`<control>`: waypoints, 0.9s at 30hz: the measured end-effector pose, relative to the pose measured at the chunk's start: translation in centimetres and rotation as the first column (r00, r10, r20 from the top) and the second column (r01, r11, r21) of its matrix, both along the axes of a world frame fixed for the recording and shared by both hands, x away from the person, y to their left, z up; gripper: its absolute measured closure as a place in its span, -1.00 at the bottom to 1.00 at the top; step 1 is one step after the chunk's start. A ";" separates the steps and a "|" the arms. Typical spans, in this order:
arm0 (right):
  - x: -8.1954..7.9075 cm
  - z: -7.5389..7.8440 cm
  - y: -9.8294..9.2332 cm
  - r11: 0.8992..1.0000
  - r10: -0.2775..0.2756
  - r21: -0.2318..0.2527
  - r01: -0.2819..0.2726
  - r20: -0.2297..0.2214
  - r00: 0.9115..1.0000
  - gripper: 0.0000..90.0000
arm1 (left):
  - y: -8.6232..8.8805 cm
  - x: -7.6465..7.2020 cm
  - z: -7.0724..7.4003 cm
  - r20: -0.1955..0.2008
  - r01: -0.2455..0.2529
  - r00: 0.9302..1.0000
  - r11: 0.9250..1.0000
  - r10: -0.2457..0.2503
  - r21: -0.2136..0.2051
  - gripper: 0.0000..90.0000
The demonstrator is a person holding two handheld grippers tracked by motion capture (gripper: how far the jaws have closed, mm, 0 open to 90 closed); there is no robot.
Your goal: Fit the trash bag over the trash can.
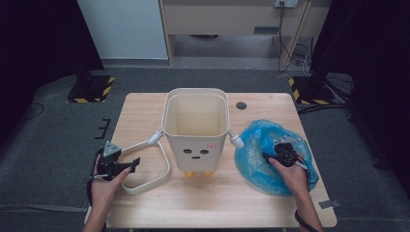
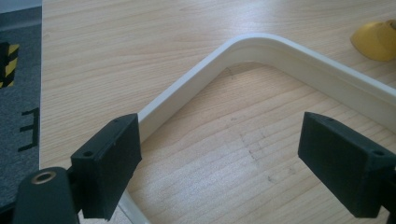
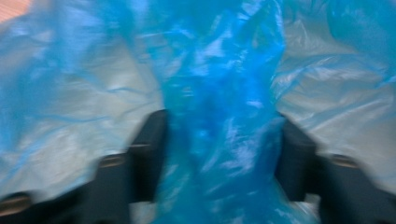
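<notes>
Crumpled blue thin plastic bag [image 1: 263,157] lies on the right part of the light wooden worktop [image 1: 222,203], just beside the cream plastic bin with a drawn face [image 1: 196,128], which stands upright at the worktop's middle. Right tongs [image 1: 276,153] sit on top of the bag; in the right gripper view a bunched fold of blue film [image 3: 219,140] stands between the two black jaws, jaws partly drawn in, picture too blurred to tell if the pads press on it. Left tongs [image 1: 126,166] rest near the worktop's left edge, jaws wide apart and holding nothing, straddling the bin's cream loop handle [image 2: 261,51], which lies flat on the wood
</notes>
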State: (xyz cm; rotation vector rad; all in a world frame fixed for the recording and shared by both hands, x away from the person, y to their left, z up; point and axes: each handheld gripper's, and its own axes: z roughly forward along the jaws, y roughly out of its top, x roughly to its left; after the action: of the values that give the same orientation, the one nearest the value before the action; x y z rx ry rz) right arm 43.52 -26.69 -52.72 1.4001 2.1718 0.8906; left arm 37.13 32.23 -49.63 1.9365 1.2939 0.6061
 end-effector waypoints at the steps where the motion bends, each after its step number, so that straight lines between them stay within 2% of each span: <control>1: -0.1 0.0 -0.1 1.000 -0.002 0.008 0.002 0.000 1.000 0.46 | 0.0 0.0 0.0 -0.001 0.001 1.000 1.000 -0.001 0.000 -0.72; 4: -0.3 0.1 -0.4 0.999 -0.023 0.034 0.023 -0.017 1.000 0.84 | 0.0 -0.1 -0.2 -0.001 0.002 1.000 1.000 -0.002 0.011 -0.71; 6: -0.4 0.2 -0.7 0.998 -0.036 0.055 0.038 -0.035 0.999 0.94 | -0.1 -0.1 -0.2 -0.001 0.004 1.000 1.000 -0.004 0.015 -0.71; 10: -0.4 0.3 -1.1 0.994 -0.042 0.097 0.045 -0.041 0.998 0.97 | 0.0 -0.1 -0.1 0.006 -0.001 1.000 1.000 0.000 0.017 -0.70; 12: -0.3 0.7 -1.4 0.991 -0.042 0.122 0.047 -0.047 0.998 0.98 | 0.1 0.0 -0.1 0.006 -0.004 1.000 1.000 0.004 0.001 -0.70; 14: -0.1 1.0 -1.5 0.990 -0.036 0.134 0.046 -0.073 0.997 0.98 | 0.1 0.0 -0.1 0.014 -0.009 1.000 1.000 0.009 0.017 -0.70; 17: 0.1 1.3 -1.5 0.985 -0.041 0.164 0.059 -0.107 0.993 0.98 | 0.2 0.0 0.0 0.014 -0.012 1.000 1.000 0.012 -0.005 -0.70; 19: 0.2 1.6 -1.6 0.980 -0.047 0.188 0.071 -0.128 0.991 0.98 | 0.3 0.0 -0.1 0.008 -0.011 1.000 1.000 0.011 -0.005 -0.70; 27: -0.2 3.2 -1.7 0.966 -0.040 0.250 0.067 -0.114 0.993 0.98 | 0.2 -0.1 0.0 0.013 -0.008 1.000 1.000 0.008 0.007 -0.70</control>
State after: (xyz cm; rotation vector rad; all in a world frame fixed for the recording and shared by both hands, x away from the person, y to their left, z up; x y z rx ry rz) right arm 43.35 -28.43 -49.54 1.6546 2.1442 1.1298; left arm 37.05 32.46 -49.68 1.9306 1.2938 0.6272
